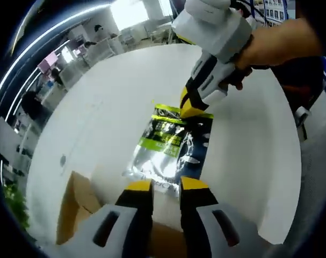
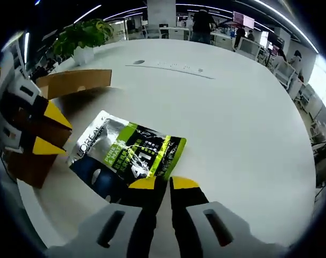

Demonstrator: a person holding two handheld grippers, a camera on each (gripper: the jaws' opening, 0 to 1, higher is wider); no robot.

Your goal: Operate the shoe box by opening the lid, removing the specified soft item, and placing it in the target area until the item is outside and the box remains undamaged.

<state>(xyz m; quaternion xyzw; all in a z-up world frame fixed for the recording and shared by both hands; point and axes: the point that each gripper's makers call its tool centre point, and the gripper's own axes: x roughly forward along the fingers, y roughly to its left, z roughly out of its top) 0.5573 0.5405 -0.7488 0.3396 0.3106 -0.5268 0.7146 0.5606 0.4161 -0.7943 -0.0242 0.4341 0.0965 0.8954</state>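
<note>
Lying flat on the white tabletop (image 2: 232,118), a silver, green and dark blue pouch (image 2: 128,156) with L'Oreal lettering sits outside the cardboard box (image 2: 71,83).

Right gripper view: the right claw (image 2: 164,184) is at the pouch's near green edge, yellow tips nearly together with only a thin gap; whether they pinch the edge I cannot tell from here. The left claw (image 2: 47,134) enters from the left, yellow tips spread apart, just beside the pouch's silver end but not touching it. Behind it, a brown flap of the box stands open; more of the box shows dark below that claw. A potted plant (image 2: 82,37) sits at the far edge of the tabletop, and people and desks fill the background.

Left gripper view: the left claw (image 1: 167,185) hangs over the pouch's (image 1: 171,145) near end, jaws parted with a clear gap, holding nothing. At the far end the right claw (image 1: 190,107) comes down from above, held by a hand (image 1: 270,45), its yellow tip pressed on the green top edge of the pouch and appearing closed on it. The box (image 1: 77,207) shows at lower left, flap open, beside the left claw.
</note>
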